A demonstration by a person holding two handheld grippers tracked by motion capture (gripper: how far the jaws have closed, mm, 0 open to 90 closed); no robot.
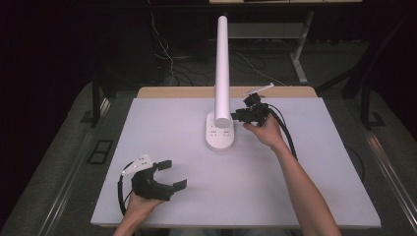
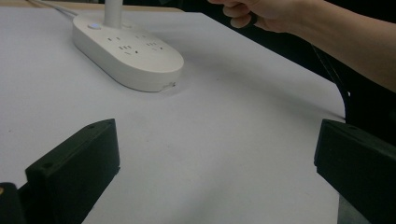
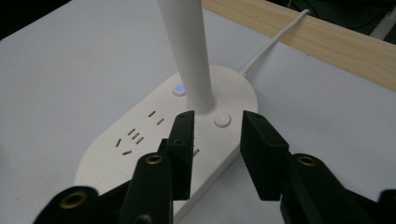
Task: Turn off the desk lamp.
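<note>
A white oval power strip base stands at the middle of the white table, and a tall white post rises from it. My right gripper hovers just right of the post, open, with nothing between its jaws. In the right gripper view its jaws stand a little apart above the base, by a round white button; a blue-lit button glows beside the post. My left gripper rests near the front left, wide open and holding nothing.
A white cable runs from the base toward the wooden back edge of the table. Beyond the table lie dark floor, loose cables and table legs. My right forearm crosses the table's right half.
</note>
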